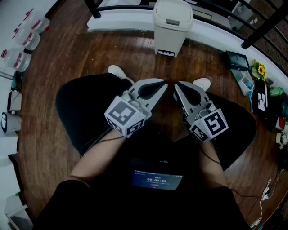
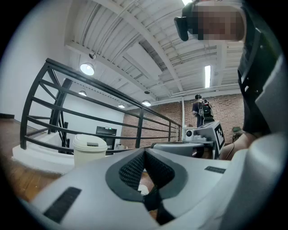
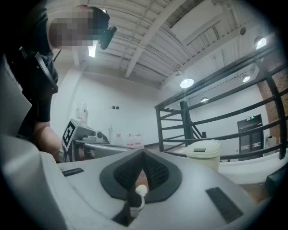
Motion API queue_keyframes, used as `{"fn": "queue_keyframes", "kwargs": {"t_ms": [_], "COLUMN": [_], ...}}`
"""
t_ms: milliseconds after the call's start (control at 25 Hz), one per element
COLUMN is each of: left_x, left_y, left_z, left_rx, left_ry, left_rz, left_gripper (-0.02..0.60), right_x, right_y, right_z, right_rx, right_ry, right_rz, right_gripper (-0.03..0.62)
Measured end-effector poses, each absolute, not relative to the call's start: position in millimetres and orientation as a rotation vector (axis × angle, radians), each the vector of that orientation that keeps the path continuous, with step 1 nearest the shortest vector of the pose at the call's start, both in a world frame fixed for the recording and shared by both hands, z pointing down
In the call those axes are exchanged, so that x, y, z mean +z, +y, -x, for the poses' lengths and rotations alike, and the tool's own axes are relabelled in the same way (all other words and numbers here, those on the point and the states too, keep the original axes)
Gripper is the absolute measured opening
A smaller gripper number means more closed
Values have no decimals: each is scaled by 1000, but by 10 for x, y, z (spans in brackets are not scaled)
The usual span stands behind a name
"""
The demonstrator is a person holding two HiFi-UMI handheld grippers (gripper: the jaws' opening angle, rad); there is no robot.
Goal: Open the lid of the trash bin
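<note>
Head view: my left gripper (image 1: 161,85), right gripper (image 1: 178,89) hover tips nearly touching, jaws together, empty. Trash bin (image 1: 171,38) well ahead, lid (image 1: 173,12) seemingly shut; ready pose, reach pending.

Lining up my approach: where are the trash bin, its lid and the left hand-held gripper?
trash bin (image 1: 168,40), head view, front wall of the body.
lid (image 1: 173,11), head view, its top surface.
left hand-held gripper (image 1: 164,84), head view, tips of its closed jaws.

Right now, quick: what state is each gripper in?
Left gripper: fingers closed, holding nothing.
Right gripper: fingers closed, holding nothing.
</note>
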State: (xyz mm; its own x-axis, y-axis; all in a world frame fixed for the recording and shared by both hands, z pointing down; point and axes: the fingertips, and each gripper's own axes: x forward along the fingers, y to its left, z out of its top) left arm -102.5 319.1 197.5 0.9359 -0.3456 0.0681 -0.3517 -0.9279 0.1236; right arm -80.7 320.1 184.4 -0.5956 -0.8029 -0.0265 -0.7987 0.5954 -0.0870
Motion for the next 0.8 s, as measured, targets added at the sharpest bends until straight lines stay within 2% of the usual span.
{"fn": "queue_keyframes", "kwargs": {"t_ms": [480,800], "left_x": [1852,1776], "left_y": [1418,579], "left_z": [599,369], "left_rx": [91,156], "left_ry": [-568,-521], "left_rz": [-2981,-3033], "left_gripper": [32,32], "right_x": [1674,1605], "right_y": [1372,497], "right_z": [251,184], "right_rx": [-196,-134], "right_ry": [2649,2720], "right_rz": [1537,1622], "right_gripper": [20,18]}}
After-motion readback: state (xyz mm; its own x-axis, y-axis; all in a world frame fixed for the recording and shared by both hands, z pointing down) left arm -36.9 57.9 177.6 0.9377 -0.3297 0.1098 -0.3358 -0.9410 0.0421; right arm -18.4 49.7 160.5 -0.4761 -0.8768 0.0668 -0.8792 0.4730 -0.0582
